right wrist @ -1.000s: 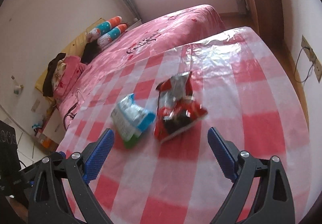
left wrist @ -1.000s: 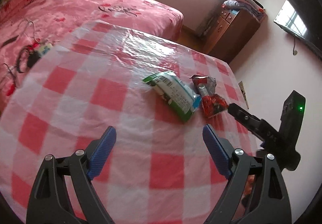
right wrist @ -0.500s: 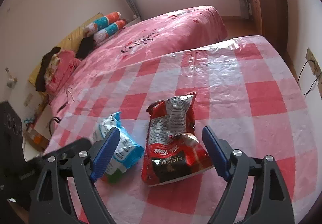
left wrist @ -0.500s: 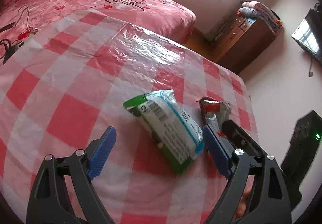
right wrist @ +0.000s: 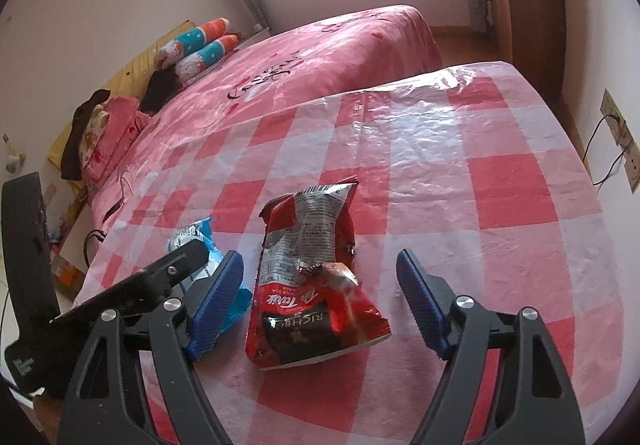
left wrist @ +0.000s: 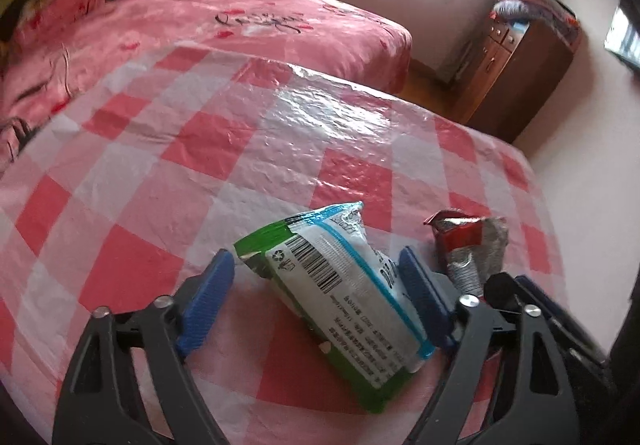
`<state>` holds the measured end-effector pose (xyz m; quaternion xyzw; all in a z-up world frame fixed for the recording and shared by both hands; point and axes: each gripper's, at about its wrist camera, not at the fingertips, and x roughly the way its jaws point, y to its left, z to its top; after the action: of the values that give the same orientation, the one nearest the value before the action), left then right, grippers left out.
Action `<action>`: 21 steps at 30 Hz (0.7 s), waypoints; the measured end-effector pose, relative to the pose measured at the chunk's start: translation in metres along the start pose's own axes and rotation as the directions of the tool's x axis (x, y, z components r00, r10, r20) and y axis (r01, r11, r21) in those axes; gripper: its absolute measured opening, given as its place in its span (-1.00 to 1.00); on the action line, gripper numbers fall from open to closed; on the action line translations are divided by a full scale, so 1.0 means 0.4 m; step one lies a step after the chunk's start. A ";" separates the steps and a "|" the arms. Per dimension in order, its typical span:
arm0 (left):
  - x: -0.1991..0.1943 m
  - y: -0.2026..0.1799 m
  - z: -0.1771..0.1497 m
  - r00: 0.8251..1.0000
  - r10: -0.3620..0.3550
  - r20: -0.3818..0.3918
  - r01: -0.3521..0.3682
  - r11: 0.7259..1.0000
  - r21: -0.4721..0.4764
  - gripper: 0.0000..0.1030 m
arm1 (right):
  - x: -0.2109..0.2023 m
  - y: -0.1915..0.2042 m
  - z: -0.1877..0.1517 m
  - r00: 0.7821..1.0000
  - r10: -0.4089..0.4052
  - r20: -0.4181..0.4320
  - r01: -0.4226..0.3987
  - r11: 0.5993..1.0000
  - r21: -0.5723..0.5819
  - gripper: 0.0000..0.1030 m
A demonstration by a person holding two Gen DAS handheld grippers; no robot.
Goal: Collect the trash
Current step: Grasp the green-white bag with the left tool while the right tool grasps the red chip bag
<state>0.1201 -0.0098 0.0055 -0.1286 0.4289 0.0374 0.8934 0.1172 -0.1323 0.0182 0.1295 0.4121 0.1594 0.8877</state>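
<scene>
The left gripper (left wrist: pixel 316 285) is spread wide around the green wrapper (left wrist: pixel 340 281); the right gripper (right wrist: pixel 320 285) is spread wide around the red bag (right wrist: pixel 312 277).

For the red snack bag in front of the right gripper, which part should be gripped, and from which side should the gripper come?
Grip the red snack bag across its puffed lower half, near the printed end. It lies flat on the checked tablecloth with its long axis running away from the right gripper, whose open fingers already straddle both long edges. Probably come straight forward and down, then close across the width; the crumpled torn top looks less secure.
</scene>
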 end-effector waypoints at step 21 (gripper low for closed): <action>-0.084 0.075 -0.055 0.997 -0.077 -0.019 0.077 0.996 0.047 -0.30 | 0.059 0.124 -0.025 0.985 -0.163 -0.053 0.145 0.959 -0.242 0.32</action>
<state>0.0770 0.0147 0.0125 -0.1241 0.4323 -0.0083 0.8931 0.1151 -0.0768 0.0137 -0.0160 0.4305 0.1425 0.8911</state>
